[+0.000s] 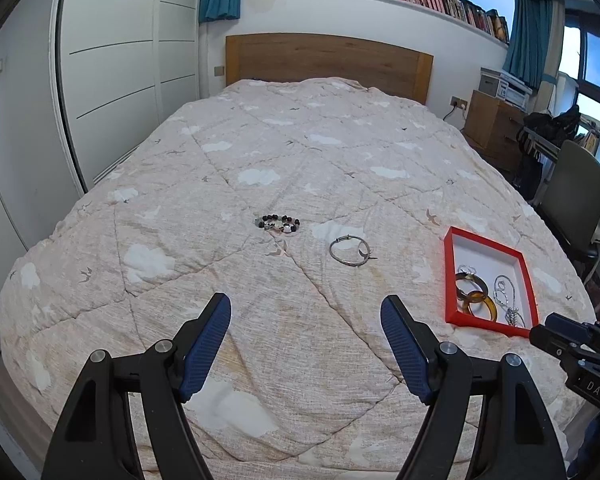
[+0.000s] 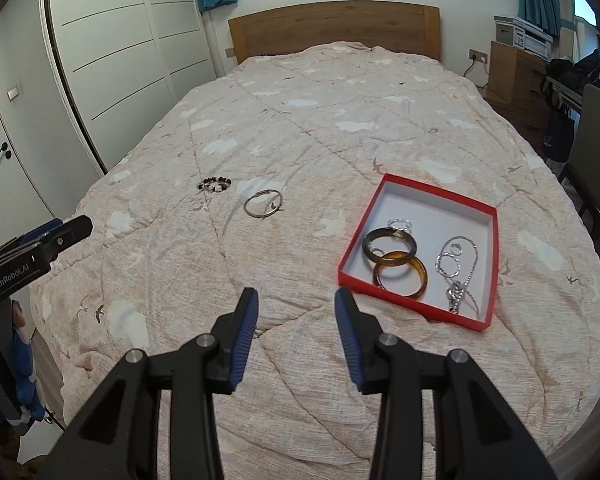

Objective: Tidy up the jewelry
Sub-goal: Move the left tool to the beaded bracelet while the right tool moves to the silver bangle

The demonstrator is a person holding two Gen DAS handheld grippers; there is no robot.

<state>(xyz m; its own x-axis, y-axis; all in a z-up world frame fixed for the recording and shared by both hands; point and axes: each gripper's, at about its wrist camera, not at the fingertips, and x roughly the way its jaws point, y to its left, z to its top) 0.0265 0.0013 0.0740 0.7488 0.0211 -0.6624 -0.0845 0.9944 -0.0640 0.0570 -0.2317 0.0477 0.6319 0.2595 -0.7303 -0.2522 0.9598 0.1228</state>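
A red box with a white inside (image 1: 452,276) (image 2: 440,190) lies on the bed at the right. In it are a dark bangle (image 2: 389,246), an amber bangle (image 2: 400,276), a silver chain (image 2: 458,276) and a small silver ring (image 2: 400,223). A beaded bracelet (image 1: 278,224) (image 2: 215,185) and a silver bangle (image 1: 349,252) (image 2: 263,203) lie loose on the quilt, left of the box. My left gripper (image 1: 306,324) is open and empty, short of the silver bangle. My right gripper (image 2: 296,312) is open and empty, just left of the box's near corner.
The bed has a pale quilt (image 1: 260,152) and a wooden headboard (image 1: 328,58). White wardrobe doors (image 1: 116,60) stand at the left. A wooden cabinet (image 1: 494,124), a grey chair (image 1: 576,188) and bags stand at the right.
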